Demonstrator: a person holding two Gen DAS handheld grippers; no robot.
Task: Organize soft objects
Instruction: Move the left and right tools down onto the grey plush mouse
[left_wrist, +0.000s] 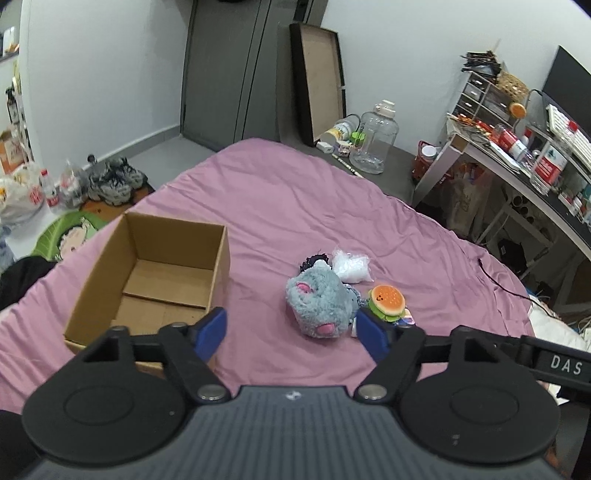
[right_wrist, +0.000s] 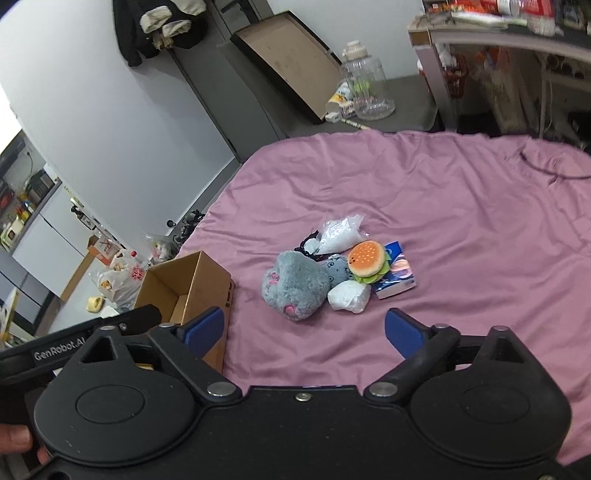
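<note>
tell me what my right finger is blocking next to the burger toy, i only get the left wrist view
Observer: A blue tissue pack lies there, touching the burger plush.
Operator: anything else hidden there
Observer: Yes, a white crumpled bundle rests against the grey plush, on the side nearer you.
Operator: and the right side, carrying anything
Observer: No, the right hand-held gripper is open and empty, short of the pile.

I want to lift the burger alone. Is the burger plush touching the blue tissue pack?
Touching. In the right wrist view the burger plush lies over the near-left corner of the blue tissue pack, with no sheet showing between them.
</note>
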